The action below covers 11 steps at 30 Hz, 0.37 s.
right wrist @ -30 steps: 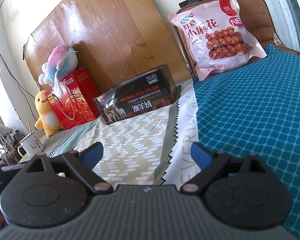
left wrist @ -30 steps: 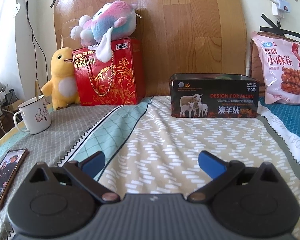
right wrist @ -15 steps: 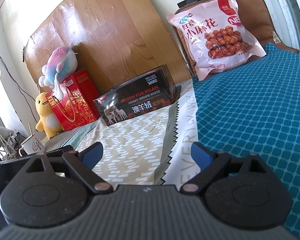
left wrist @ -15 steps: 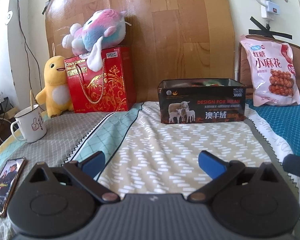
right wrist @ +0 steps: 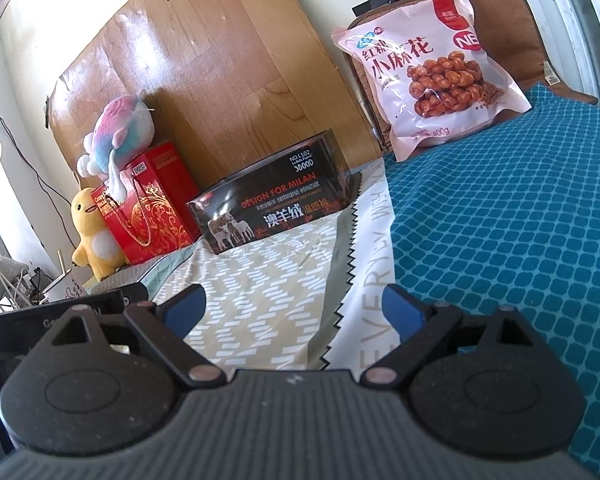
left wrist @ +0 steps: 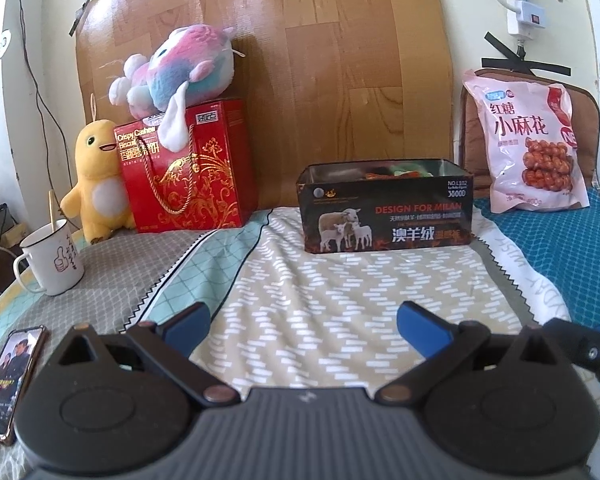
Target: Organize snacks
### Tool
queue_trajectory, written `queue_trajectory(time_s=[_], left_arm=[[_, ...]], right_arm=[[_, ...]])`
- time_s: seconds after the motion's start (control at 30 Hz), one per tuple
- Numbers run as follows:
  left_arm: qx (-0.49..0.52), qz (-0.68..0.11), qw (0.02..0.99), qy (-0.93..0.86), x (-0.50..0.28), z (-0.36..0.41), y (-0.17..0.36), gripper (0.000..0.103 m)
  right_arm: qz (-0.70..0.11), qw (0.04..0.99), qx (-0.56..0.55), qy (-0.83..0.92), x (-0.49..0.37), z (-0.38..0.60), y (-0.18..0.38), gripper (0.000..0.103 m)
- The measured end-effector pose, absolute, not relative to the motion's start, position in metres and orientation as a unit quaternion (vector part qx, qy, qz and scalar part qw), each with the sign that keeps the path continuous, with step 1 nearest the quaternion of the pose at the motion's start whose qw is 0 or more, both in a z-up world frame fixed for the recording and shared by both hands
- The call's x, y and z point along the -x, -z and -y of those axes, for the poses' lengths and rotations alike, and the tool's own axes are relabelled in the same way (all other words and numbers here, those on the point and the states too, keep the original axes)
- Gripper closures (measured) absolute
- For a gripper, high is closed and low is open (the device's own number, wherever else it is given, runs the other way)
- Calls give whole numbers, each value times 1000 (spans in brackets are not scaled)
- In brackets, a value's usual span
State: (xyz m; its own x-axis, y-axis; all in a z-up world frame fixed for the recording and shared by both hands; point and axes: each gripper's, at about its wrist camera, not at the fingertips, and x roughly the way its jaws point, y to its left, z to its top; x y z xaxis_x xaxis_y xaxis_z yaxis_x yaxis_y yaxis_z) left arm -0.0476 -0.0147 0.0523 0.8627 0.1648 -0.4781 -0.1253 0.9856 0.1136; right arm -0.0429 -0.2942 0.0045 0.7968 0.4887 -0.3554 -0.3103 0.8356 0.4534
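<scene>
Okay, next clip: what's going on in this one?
A person holds two claws low over a patterned bedspread, and neither grips anything. The left claw and right claw are both open. Ahead sits an open black tin with some packets inside. A pink snack bag leans upright against a brown cushion to its right, untouched. A red gift box, plush toys, a mug and a phone lie off to the left.

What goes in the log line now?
left gripper: open, empty | right gripper: open, empty | pink snack bag: untouched | tin box: open
</scene>
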Motion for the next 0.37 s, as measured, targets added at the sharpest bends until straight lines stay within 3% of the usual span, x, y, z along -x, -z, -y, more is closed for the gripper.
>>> queue_trajectory(time_s=[0.37], left_arm=[[-35, -245, 968, -38, 46, 22, -54, 0]], right_arm=[[-236, 928, -194, -213, 44, 295, -5, 6]])
